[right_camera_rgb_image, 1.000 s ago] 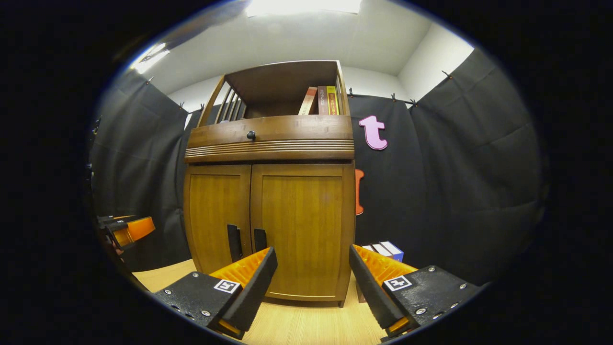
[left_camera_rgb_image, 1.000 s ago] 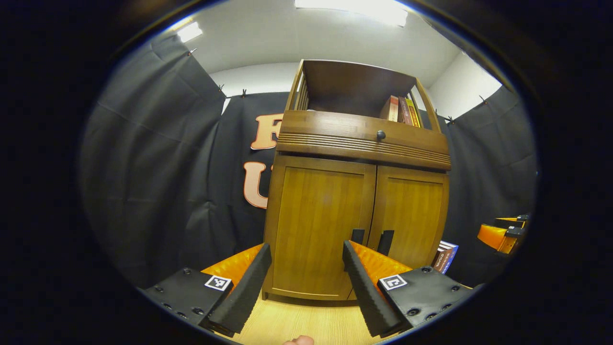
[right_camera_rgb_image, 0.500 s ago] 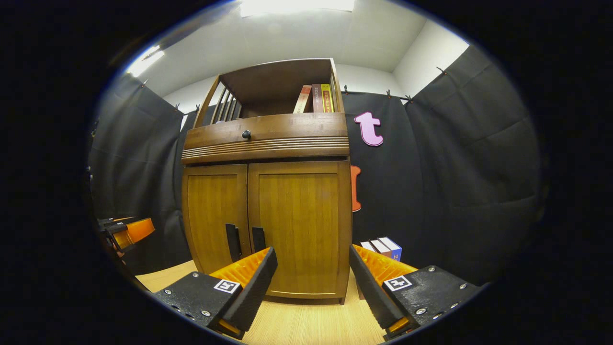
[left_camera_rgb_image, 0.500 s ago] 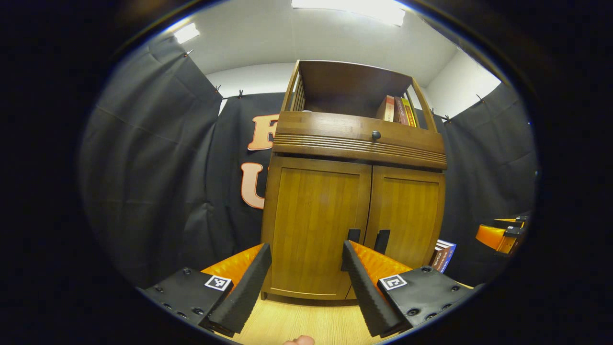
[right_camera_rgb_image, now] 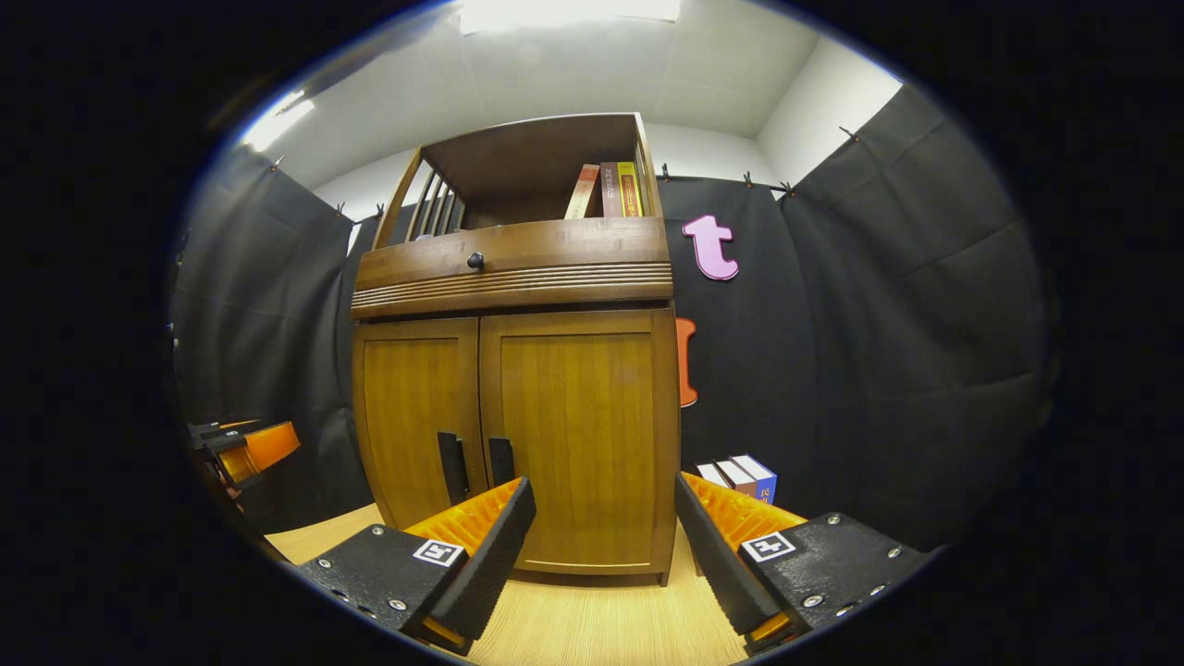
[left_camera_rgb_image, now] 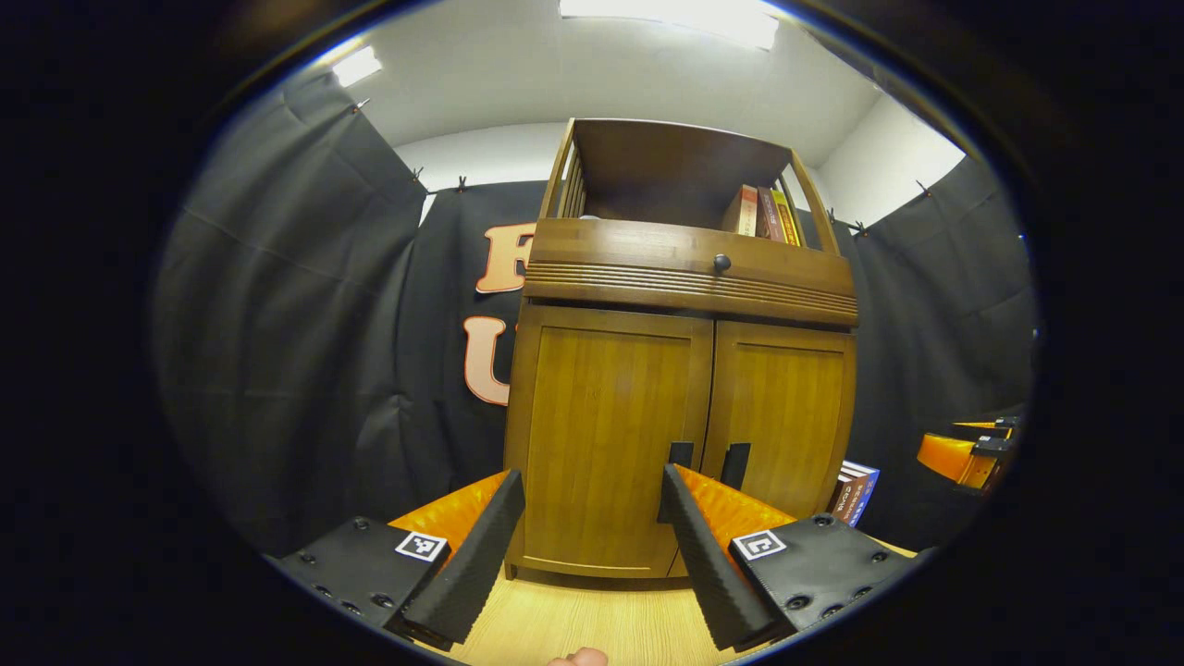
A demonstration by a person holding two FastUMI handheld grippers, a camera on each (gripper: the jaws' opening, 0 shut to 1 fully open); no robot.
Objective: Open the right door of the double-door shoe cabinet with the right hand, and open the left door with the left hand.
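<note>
Both doors of the brown wooden double-door shoe cabinet (right_camera_rgb_image: 513, 435) stood closed.
Right gripper (right_camera_rgb_image: 601, 546) and left gripper (left_camera_rgb_image: 587, 546) gaped wide, empty; the right should close squarely on the right door's dark vertical handle (right_camera_rgb_image: 500, 460).

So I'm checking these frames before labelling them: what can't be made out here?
- Inside of the shoe cabinet: hidden in both views by the shut left door and right door.
- Left door handle: lower end hidden behind a finger of the left gripper in the left gripper view.
- Books on the top shelf: titles too small.
- Boxes beside the cabinet: partly hidden by the right gripper.
</note>
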